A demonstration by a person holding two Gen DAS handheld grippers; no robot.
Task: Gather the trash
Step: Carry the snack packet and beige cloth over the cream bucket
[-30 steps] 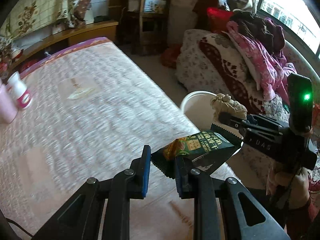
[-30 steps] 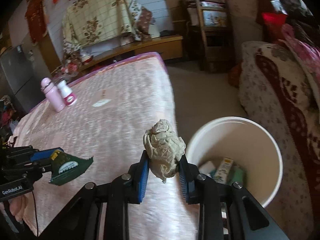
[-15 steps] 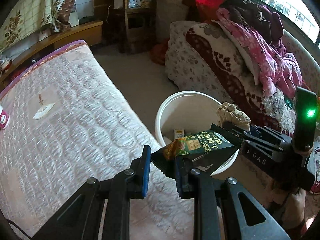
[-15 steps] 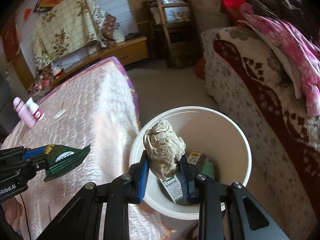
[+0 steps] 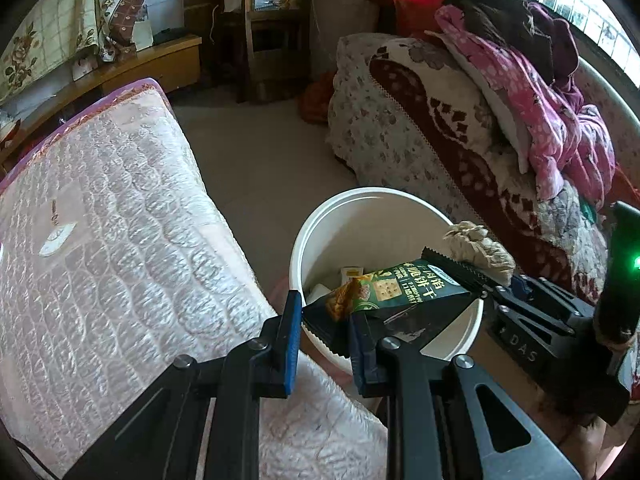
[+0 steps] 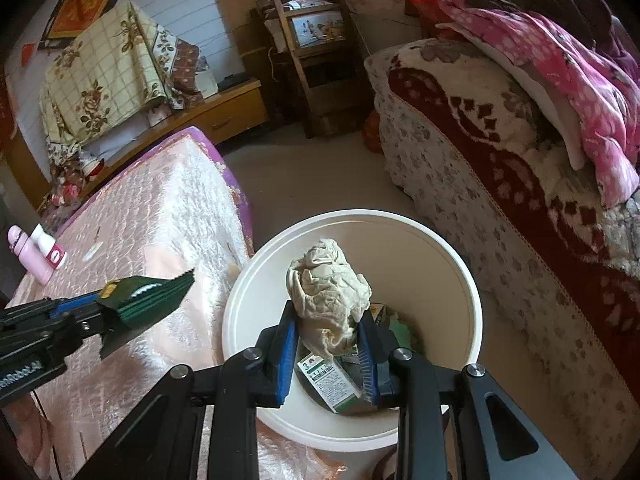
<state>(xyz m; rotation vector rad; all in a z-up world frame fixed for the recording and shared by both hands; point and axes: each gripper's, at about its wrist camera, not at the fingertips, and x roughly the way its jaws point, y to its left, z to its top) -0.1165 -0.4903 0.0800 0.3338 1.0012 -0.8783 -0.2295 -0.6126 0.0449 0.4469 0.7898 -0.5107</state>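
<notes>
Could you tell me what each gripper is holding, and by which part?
The left gripper pinches the green snack wrapper by one end; the right gripper clamps the crumpled paper wad by its lower half.

Glossy foil wrapper, crumpled paper wad, smooth plastic bucket

Both wrist cams look steeply down, close over shared white bucket beside bed.
</notes>
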